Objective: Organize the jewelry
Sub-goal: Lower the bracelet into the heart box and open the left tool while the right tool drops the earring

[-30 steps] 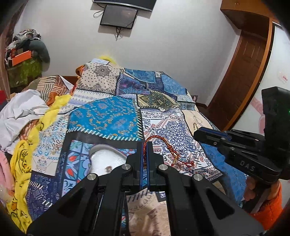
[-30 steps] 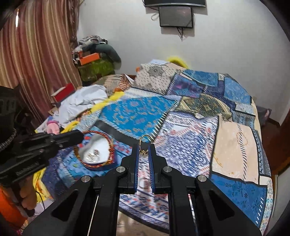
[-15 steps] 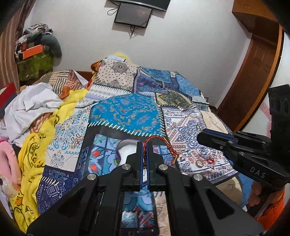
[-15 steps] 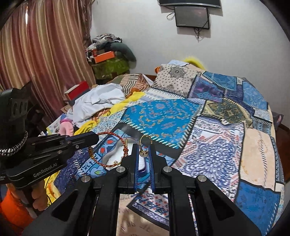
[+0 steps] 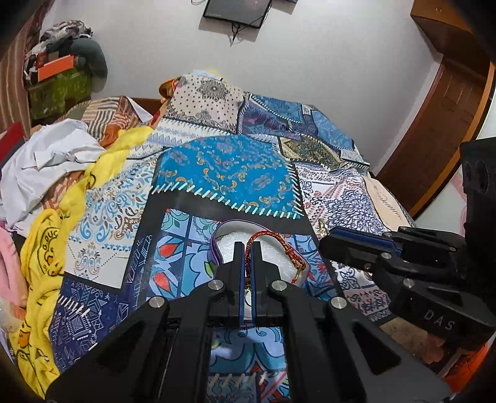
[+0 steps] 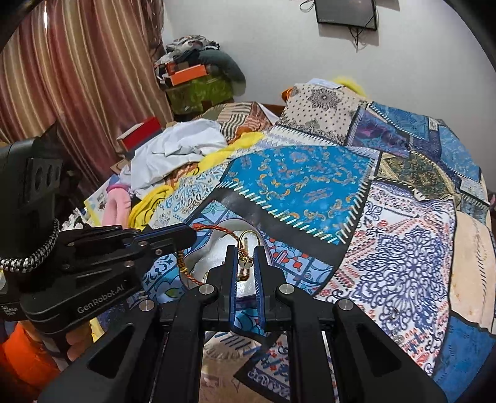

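Jewelry in both grippers, poised over a white dish (image 5: 231, 245) on a patchwork bedspread (image 5: 229, 173).

Nearest, in the left wrist view: left gripper (image 5: 247, 248) clamped tight on a red and gold braided cord bracelet (image 5: 279, 245), loop arching up and right from the tips, gold clasp end dangling over the dish's right side. Just right of it, right gripper (image 5: 331, 243) reaching in from the side.

In the right wrist view: right gripper (image 6: 246, 252) with jaws a little apart, gold earring (image 6: 246, 248) between them, hoop on top, small round bead below. Cannot tell whether pinched, merely caught on one pad, or already let go. Directly beneath, dish with purple rim (image 6: 248, 224); something small and pale possibly lying inside, too blurred to name.

Progress, as a judgement: pieces gathered and brought over the dish, drop not yet finished. Left to do: release of earring and bracelet into the dish; one more small gold piece (image 5: 322, 223) apparently loose on the bedspread to the right.

Farther back: heap of white and yellow clothes (image 5: 59, 161) at the bed's left, striped curtain (image 6: 77, 77), wall screen (image 5: 237, 12), wooden door (image 5: 440, 124).
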`<control>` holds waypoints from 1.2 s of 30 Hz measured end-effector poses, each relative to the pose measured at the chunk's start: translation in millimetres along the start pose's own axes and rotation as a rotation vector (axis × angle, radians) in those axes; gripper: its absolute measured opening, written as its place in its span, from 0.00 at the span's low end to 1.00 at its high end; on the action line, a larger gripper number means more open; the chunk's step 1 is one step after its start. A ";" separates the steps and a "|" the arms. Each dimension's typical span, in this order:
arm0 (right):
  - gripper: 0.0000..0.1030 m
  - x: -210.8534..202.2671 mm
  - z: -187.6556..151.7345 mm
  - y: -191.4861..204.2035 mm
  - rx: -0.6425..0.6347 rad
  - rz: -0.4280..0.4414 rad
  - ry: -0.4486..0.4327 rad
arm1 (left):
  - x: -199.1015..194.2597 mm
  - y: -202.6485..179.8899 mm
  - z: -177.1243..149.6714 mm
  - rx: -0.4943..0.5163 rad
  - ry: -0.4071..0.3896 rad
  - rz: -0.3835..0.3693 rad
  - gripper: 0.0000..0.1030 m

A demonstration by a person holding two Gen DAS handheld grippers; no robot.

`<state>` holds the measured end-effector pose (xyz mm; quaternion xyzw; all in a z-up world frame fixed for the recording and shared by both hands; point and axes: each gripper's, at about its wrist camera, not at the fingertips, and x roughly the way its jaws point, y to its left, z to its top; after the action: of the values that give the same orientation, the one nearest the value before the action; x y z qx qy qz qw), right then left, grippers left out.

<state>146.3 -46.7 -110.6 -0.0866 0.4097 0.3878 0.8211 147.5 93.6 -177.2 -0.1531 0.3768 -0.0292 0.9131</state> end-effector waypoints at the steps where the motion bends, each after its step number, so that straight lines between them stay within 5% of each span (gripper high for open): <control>1: 0.09 3.0 0.2 -0.1 -0.001 0.002 0.008 | 3.0 0.9 0.3 0.000 0.004 0.001 0.01; 31: 0.09 37.1 -0.6 1.6 -0.024 -0.043 0.098 | 13.5 11.9 3.1 -0.018 0.043 0.034 0.06; 36: 0.24 25.2 2.2 2.0 -0.021 -0.064 0.075 | -0.3 11.1 4.7 -0.011 0.026 0.052 0.09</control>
<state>155.4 -30.1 -127.5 -0.1226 0.4331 0.3620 0.8163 149.8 105.4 -177.1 -0.1481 0.3926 -0.0054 0.9077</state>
